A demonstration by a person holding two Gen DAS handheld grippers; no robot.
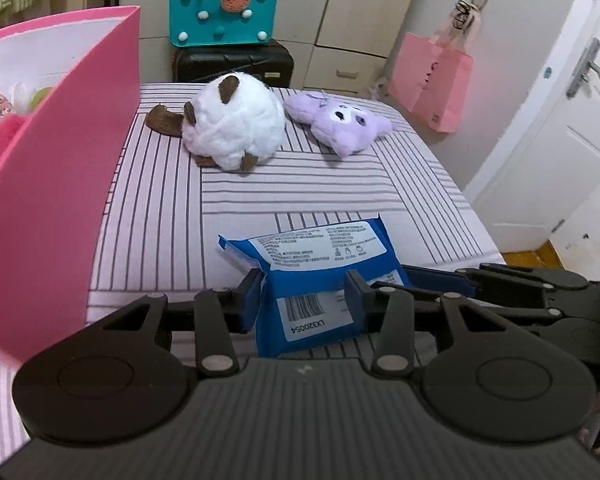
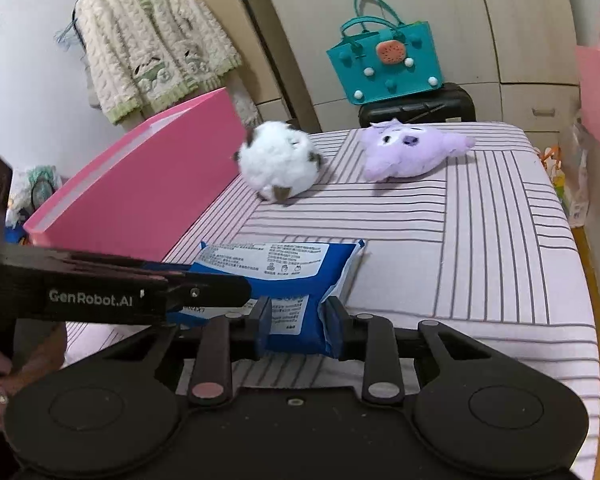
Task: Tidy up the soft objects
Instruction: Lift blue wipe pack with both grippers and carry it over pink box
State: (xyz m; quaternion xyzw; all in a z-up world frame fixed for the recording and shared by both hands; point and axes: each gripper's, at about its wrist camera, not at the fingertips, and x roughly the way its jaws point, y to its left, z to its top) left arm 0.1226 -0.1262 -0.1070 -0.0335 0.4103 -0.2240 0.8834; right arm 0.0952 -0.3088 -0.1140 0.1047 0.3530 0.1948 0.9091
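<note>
Blue packet (image 2: 296, 308); cardigan (image 2: 152, 36) right-wrist only.

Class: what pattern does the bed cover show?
Pale pink bed cover with dark stripes, clearest in the right wrist view.

Both wrist cameras look forward along their fingers, low and close over the striped bed (image 1: 340, 184), toward the wardrobe wall. They share the blue pack (image 1: 312, 264) and the plush toys (the right view sits further right).
</note>
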